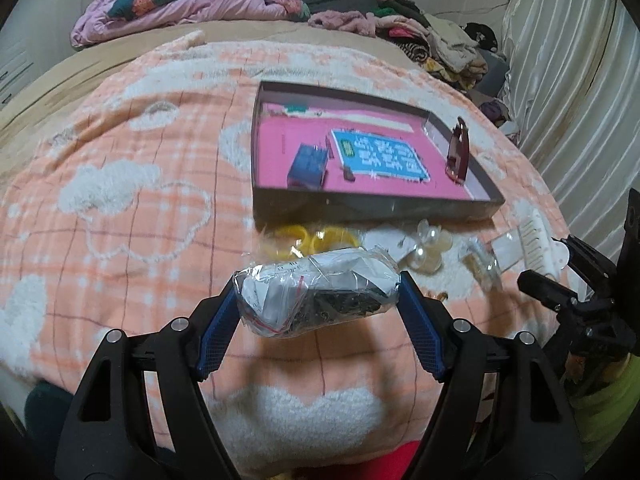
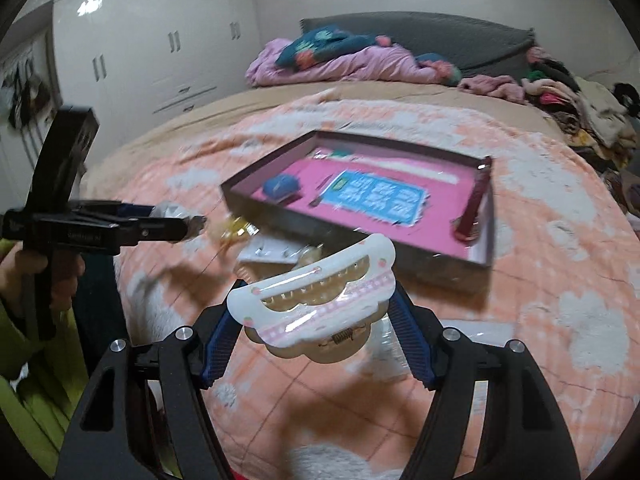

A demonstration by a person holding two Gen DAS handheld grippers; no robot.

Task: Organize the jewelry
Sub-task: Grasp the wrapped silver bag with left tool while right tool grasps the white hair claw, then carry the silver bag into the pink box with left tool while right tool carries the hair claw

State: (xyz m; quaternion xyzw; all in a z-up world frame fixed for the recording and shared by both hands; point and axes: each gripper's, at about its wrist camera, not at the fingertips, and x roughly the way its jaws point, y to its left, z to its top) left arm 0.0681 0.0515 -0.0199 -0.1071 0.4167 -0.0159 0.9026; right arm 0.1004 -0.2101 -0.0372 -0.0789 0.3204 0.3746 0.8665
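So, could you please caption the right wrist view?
Right claw holding a white hair clip above the blanket, near the pink-lined tray.

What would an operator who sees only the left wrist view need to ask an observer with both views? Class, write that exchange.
Operator: My left gripper holds a clear plastic bag. What does the right one hold?
Observer: The right gripper is shut on a white hair claw clip, lifted off the blanket.
Operator: I see only the clip's edge. Which way does it lie?
Observer: Crosswise between the blue pads, teeth facing the box, spring underneath.
Operator: Does the clip carry any pattern?
Observer: A pink checked band and small pink dots near its ends.
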